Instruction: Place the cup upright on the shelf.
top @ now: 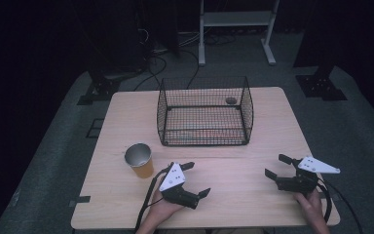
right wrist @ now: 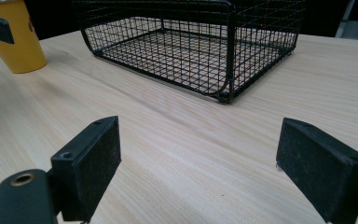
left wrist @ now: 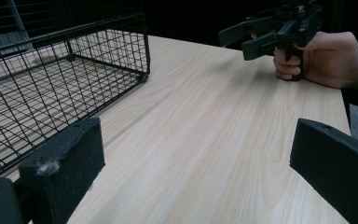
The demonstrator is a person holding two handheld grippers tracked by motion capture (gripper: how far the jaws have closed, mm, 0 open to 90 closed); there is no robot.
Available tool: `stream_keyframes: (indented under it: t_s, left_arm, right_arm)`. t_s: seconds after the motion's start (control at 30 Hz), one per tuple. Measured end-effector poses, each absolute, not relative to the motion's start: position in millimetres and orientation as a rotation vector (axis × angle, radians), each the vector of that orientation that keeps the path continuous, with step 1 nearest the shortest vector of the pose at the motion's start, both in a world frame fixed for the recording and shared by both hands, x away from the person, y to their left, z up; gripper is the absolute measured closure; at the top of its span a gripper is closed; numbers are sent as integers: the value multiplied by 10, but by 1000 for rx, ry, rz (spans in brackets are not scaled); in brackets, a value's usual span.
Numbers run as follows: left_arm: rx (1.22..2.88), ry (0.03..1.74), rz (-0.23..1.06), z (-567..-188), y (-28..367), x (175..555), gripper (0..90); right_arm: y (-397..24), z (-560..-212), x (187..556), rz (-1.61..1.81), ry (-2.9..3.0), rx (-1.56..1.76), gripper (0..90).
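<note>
An orange cup (top: 139, 161) with a silvery inside stands upright on the front left of the wooden table (top: 238, 161). A black wire basket (top: 204, 137) sits at the back middle. My left gripper (top: 196, 179) is open just right of the cup, low over the table and apart from it. My right gripper (top: 276, 165) is open at the front right, its jaws pointing left. In the left gripper view the jaws of my left gripper (left wrist: 200, 172) stand wide apart over bare wood. The right gripper view shows my right gripper (right wrist: 205, 163) the same way, facing the basket (right wrist: 261, 37) and cup (right wrist: 21, 39).
A small dark round thing (top: 231, 101) shows through the basket's mesh at its back right. The left gripper view has the basket (left wrist: 107, 51) at the left and the other hand with its gripper (left wrist: 270, 35) at the far right. Stands and cables lie beyond the table.
</note>
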State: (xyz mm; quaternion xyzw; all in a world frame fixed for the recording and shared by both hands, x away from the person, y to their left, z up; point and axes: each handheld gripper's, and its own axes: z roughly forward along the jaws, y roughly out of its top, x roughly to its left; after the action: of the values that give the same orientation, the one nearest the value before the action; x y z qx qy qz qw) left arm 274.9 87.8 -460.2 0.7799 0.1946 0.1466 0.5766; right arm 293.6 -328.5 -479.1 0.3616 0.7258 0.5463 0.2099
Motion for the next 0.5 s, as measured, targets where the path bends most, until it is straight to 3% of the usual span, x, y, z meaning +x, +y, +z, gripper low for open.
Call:
stream_keyframes:
  t_s: [0.5]
  left_arm:
    - [1811, 436, 355, -4473, 967, 2692, 25]
  right_arm:
    - [-3275, -4789, 2930, 1502, 2015, 1013, 128]
